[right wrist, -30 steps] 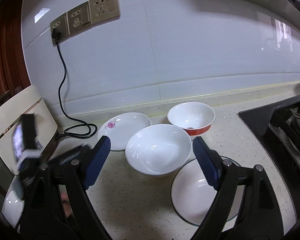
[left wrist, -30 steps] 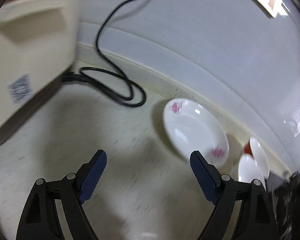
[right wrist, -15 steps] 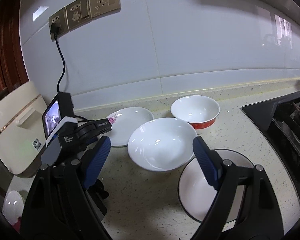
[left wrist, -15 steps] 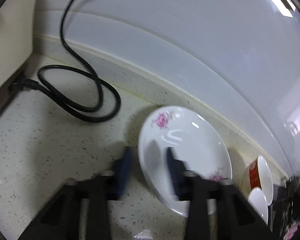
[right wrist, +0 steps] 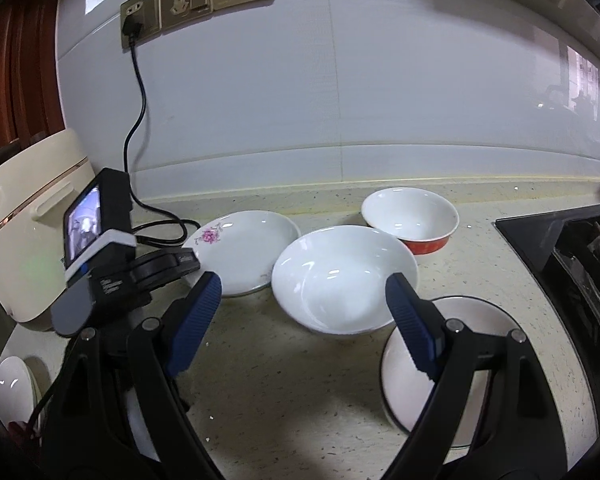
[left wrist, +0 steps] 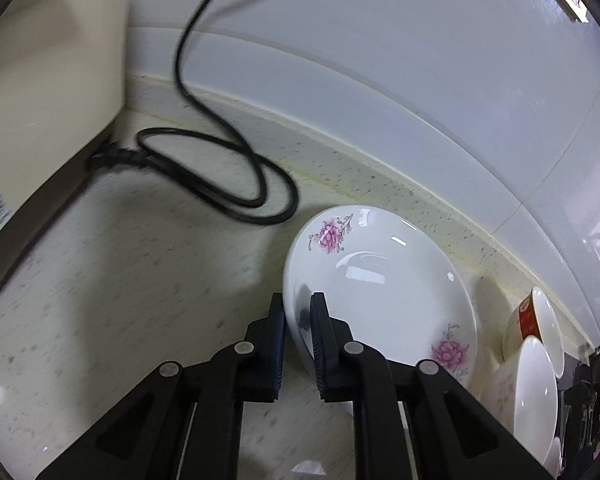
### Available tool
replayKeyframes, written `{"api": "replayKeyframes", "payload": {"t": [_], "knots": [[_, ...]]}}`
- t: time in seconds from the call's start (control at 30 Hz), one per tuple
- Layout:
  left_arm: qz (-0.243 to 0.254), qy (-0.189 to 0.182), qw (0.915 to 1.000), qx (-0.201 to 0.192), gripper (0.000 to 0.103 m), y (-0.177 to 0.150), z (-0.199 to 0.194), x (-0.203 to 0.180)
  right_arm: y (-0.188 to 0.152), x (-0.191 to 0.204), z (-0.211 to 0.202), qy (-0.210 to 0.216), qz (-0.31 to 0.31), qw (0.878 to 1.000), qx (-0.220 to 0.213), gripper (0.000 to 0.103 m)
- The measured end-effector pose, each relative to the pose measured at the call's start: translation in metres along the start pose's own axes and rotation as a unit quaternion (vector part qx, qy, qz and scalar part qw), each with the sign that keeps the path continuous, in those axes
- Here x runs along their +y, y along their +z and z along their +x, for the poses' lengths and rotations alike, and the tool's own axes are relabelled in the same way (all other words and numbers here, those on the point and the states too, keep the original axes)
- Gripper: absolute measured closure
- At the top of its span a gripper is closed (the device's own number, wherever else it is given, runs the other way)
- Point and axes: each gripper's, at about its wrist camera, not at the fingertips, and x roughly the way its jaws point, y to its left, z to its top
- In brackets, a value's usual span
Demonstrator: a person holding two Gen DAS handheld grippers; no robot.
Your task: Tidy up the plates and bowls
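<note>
my left claw [left wrist: 298,322] was pinched tight on the near rim of the flowered plate [left wrist: 384,280], one pad under the rim and one on top. the plate spread away from the claw toward the wall, so i think the lift had to go up and back toward me. my right claw [right wrist: 304,312] was wide open and held nothing. it hung over the counter [right wrist: 284,380], in front of the big white bowl [right wrist: 342,280]. that bowl sat just beside the flowered plate, on its right, and looked close enough to bump if the plate swung that way. behind it stood the red bowl [right wrist: 414,220], and a dark-rimmed plate [right wrist: 472,320] lay near my right claw. the black cord [left wrist: 228,176] looped on the counter near the plate's far left, beside the cream cooker [left wrist: 48,80].
</note>
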Motion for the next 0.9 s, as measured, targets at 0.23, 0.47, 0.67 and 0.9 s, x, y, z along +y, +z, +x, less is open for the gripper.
{"api": "replayKeyframes", "payload": {"t": [0.23, 0.47, 0.67, 0.9], "knots": [[0.003, 0.0, 0.9999, 0.013, 0.09, -0.022, -0.033, 0.029, -0.001, 0.008, -0.002, 0.017, -0.018, 1.0, -0.011, 0.017], [0.009, -0.008, 0.9997, 0.022, 0.09, -0.046, -0.064, 0.053, -0.007, 0.028, -0.003, 0.055, -0.048, 0.997, -0.009, 0.017], [-0.002, 0.017, 0.9999, 0.002, 0.088, -0.054, -0.08, 0.073, -0.013, 0.042, 0.006, 0.129, -0.045, 0.99, 0.037, 0.018], [-0.02, 0.002, 0.9998, -0.002, 0.063, -0.044, -0.077, 0.073, -0.029, 0.051, 0.029, 0.125, -0.051, 0.983, 0.121, 0.023]]}}
